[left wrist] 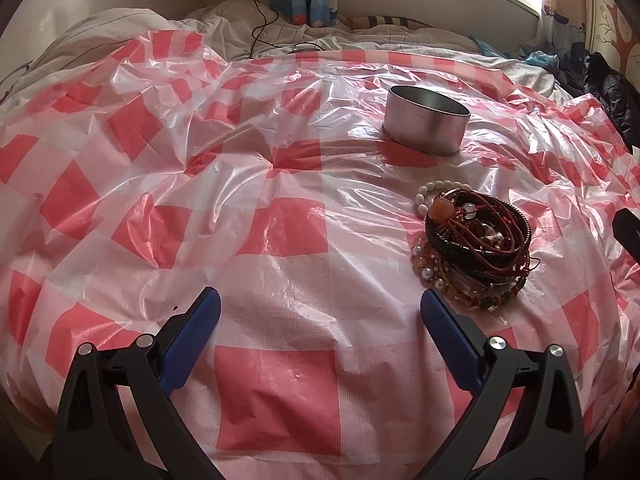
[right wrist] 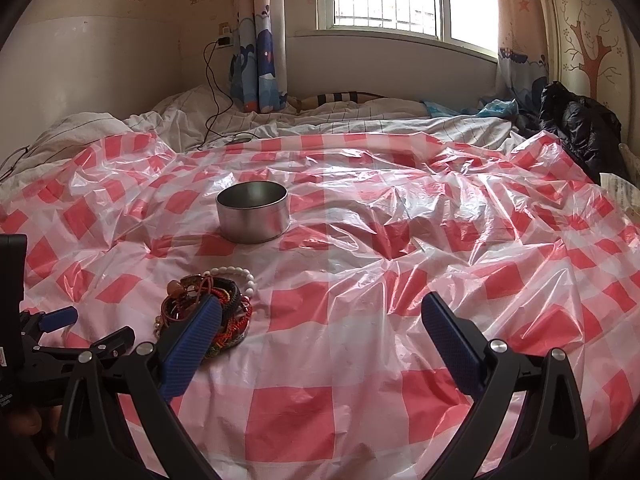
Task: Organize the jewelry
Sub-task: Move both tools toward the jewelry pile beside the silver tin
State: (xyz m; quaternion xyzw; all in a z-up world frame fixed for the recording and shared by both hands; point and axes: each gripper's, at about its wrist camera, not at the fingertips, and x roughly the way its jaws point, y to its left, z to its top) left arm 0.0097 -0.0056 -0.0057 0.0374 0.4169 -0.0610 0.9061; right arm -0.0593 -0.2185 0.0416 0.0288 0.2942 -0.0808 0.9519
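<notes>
A tangled pile of bracelets (left wrist: 476, 240), with white beads, black bands and red cords, lies on the red-and-white checked plastic sheet (left wrist: 280, 224). Beyond it stands a round metal tin (left wrist: 426, 120) with no lid. My left gripper (left wrist: 320, 316) is open, low over the sheet, the pile just past its right finger. In the right wrist view the pile of bracelets (right wrist: 216, 300) sits left of centre, partly behind my left finger, with the metal tin (right wrist: 253, 212) behind it. My right gripper (right wrist: 322, 320) is open over bare sheet. The left gripper (right wrist: 60, 320) shows at the far left.
The plastic sheet (right wrist: 400, 280) covers a bed with rumpled white bedding (right wrist: 360, 120) at the back. A black cable (right wrist: 212, 92) runs from a wall socket onto the bedding. Dark clothing (right wrist: 576, 120) lies at the right by the wall; a window is behind.
</notes>
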